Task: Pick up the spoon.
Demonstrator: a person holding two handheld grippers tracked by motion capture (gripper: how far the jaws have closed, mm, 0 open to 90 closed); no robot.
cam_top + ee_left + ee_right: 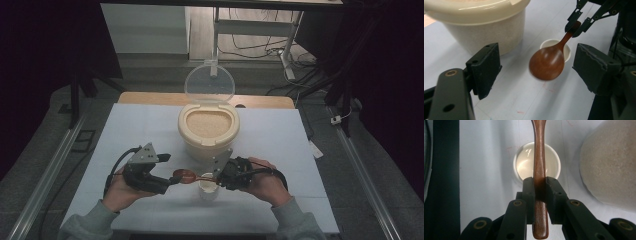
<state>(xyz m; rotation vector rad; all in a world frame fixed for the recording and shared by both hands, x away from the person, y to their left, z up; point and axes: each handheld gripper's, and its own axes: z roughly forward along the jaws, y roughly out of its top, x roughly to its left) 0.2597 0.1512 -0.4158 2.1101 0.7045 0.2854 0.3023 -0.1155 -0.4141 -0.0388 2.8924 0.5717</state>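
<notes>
Nearest the high camera: 2 grey sleeves and 2 hands at the bottom edge of the white table [125, 125].

At left, left gripper [171, 169], jaws wide apart, nothing clamped between the pads; spoon bowl hanging in the gap ahead of them in the left gripper view, touching neither pad.

In the middle, wooden spoon [192, 176], roughly level, bowl toward the left gripper, handle running right. Below it, small white cup [208, 189] standing on the table, just under the handle. Behind, cream container [208, 130] full of pale grain, its clear lid [209, 82] flipped up and back.

At right, right gripper [218, 177], jaws nearly closed, clamped on the spoon handle close to its end, pads pressing both sides in the right gripper view.
</notes>
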